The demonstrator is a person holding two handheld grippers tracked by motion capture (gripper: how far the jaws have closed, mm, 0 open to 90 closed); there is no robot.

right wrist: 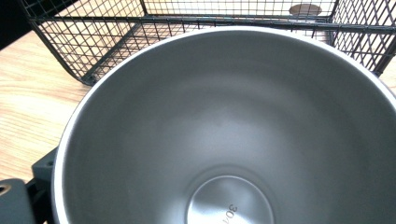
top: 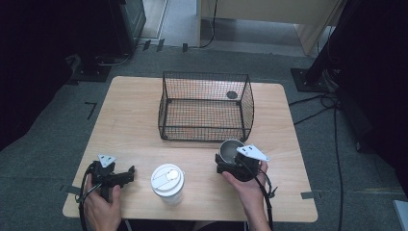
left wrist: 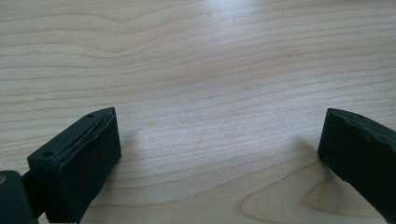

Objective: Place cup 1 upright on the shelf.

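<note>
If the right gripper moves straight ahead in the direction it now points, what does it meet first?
Probably the wire basket. The right gripper has the steel cup between its jaws, and the basket's near wall stands just past the cup's rim. The cup would likely touch first, though depth is hard to judge.

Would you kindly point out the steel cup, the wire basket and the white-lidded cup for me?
steel cup (right wrist: pixel 229 130), right gripper view, on its inner wall.
wire basket (top: pixel 206 127), high view, on its near mesh wall.
white-lidded cup (top: pixel 167 178), high view, on its lid.
</note>
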